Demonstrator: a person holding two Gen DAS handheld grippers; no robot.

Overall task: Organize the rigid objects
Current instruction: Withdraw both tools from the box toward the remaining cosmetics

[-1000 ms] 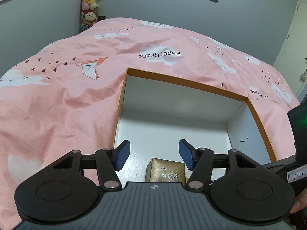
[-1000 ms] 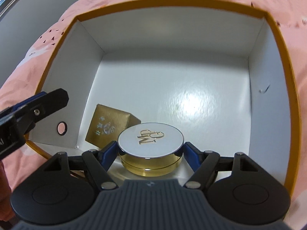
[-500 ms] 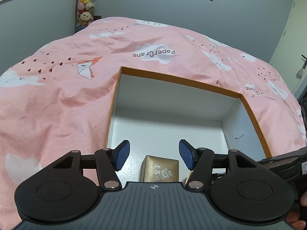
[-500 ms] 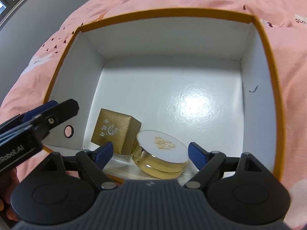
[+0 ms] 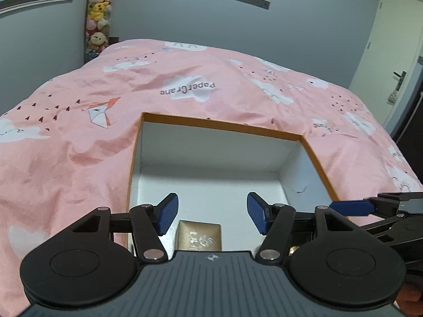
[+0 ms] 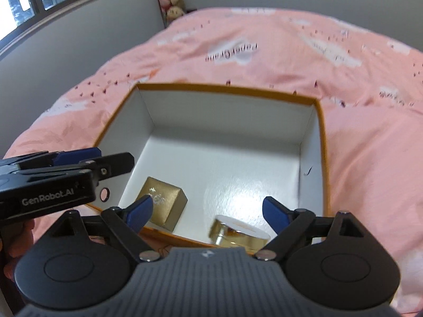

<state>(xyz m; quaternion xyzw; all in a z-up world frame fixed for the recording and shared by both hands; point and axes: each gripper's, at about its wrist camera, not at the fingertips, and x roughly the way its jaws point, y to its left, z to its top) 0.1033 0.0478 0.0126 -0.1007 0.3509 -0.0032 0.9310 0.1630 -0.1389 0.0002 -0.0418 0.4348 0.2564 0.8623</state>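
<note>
Round gold compact (image 6: 239, 235): on floor of orange-rimmed box (image 6: 227, 88), near front wall, beside gold cube box (image 6: 162, 202); a second ago clamped in right gripper (image 6: 207, 211), now released. Right gripper: lifted above and behind compact, angled down, jaws opening, nothing between. Left gripper (image 5: 211, 215): half spread, empty, over cube box. Box on pink bedspread (image 5: 66, 142).
</note>
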